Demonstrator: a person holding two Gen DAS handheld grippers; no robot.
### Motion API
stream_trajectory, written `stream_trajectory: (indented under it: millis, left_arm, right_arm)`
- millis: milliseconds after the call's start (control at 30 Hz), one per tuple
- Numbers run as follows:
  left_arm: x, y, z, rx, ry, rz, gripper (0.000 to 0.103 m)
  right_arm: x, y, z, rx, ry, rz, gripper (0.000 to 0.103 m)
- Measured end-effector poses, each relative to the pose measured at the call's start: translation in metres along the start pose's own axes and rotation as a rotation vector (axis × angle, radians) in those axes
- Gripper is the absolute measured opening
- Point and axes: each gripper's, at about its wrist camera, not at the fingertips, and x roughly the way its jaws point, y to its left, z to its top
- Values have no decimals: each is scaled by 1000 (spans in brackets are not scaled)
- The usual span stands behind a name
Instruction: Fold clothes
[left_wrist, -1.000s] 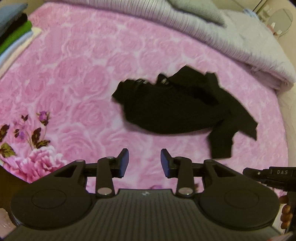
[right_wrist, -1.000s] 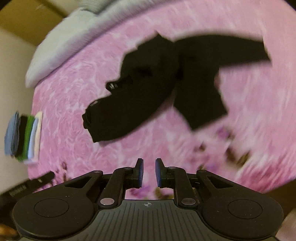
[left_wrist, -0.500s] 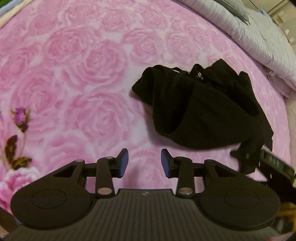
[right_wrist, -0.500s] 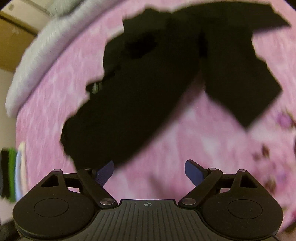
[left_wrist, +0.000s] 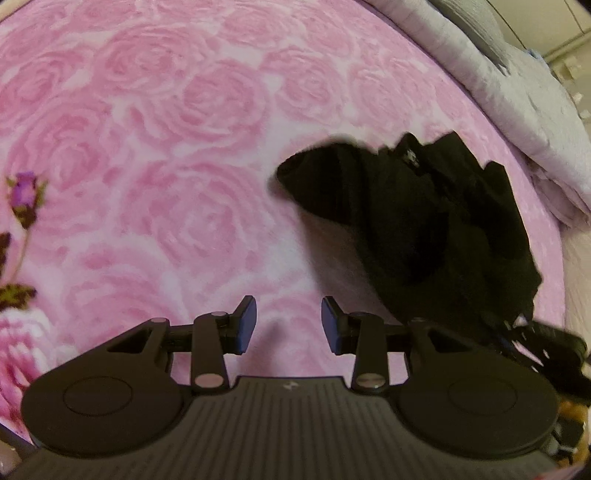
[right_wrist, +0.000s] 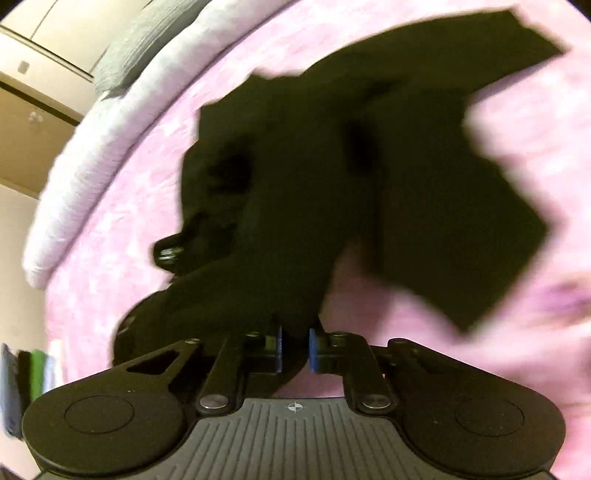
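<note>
A crumpled black garment (left_wrist: 424, 229) lies on the pink rose-patterned bedspread (left_wrist: 166, 166). In the left wrist view it sits to the right of and beyond my left gripper (left_wrist: 288, 325), which is open over bare bedspread with nothing between its fingers. In the right wrist view the black garment (right_wrist: 314, 192) fills the middle, its sleeves spread to the right. My right gripper (right_wrist: 295, 345) is at its near edge, jaws closing with a fold of black fabric pinched between the blue pads (right_wrist: 277, 345). Part of the right gripper (left_wrist: 546, 343) shows at the garment's lower right in the left wrist view.
A folded grey-white duvet (left_wrist: 517, 92) runs along the far edge of the bed, with a grey pillow (right_wrist: 140, 48) on it. A stack of folded clothes (right_wrist: 26, 387) sits at the left edge of the right wrist view. A purple flower print (left_wrist: 22, 195) marks the bedspread's left side.
Both grippers came down close to the bed. The right gripper's jaws opened wide, then closed on the near edge of the black garment. The left gripper's jaws stayed as they were.
</note>
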Motion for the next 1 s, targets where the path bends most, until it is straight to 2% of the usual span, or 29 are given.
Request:
stream_trajectory:
  millis: [100, 200, 267, 300, 367, 400, 433, 533, 633, 700, 767, 800, 833, 867, 900, 933, 1000]
  left_arm:
    - [-1, -13, -10, 39, 21, -31, 33]
    - [5, -32, -20, 80, 61, -68, 33]
    - [13, -49, -27, 114, 94, -87, 33]
    - [17, -58, -30, 129, 106, -94, 33]
    - [24, -75, -36, 159, 126, -107, 33]
    - [28, -83, -39, 171, 139, -115, 33]
    - [33, -91, -41, 182, 153, -124, 33]
    - [41, -111, -43, 226, 181, -137, 33]
    - [48, -132, -44, 284, 198, -149, 33]
    - [52, -144, -45, 319, 206, -150, 33]
    - [59, -152, -52, 347, 216, -148, 33]
    - [62, -155, -54, 356, 222, -145, 33]
    - [65, -158, -56, 365, 229, -141, 33]
    - [68, -161, -58, 374, 236, -138, 33]
    - [69, -164, -60, 383, 241, -137, 33]
    - [70, -167, -63, 392, 245, -138, 32]
    - [70, -173, -66, 408, 249, -144, 33]
  right_arm:
    - [-51, -48, 18, -20, -38, -90, 11]
    - [-88, -104, 62, 1, -130, -266, 12]
    - [-97, -141, 84, 43, -140, -354, 16]
    - [-102, -157, 92, 69, -141, -382, 21]
    - [-121, -178, 85, 152, -200, -347, 37]
    - [-130, -182, 75, 175, -229, -329, 60]
    - [-137, -186, 58, 209, -228, -296, 73]
    - [-128, -179, 9, 324, -165, -175, 74]
    - [-107, -167, -37, 282, -33, -154, 74]
    - [-95, -154, -55, 187, -29, -152, 74]
    - [-89, -143, -64, 78, -98, -165, 73]
    - [-85, -144, -63, 71, -105, -183, 73]
    - [-80, -146, -62, 65, -111, -200, 58]
    - [-76, -147, -61, 58, -118, -217, 33]
    - [-73, -150, -60, 57, -124, -230, 14]
    - [-80, -156, -59, 82, -131, -224, 9]
    - [-100, -165, -55, 87, -163, -235, 8]
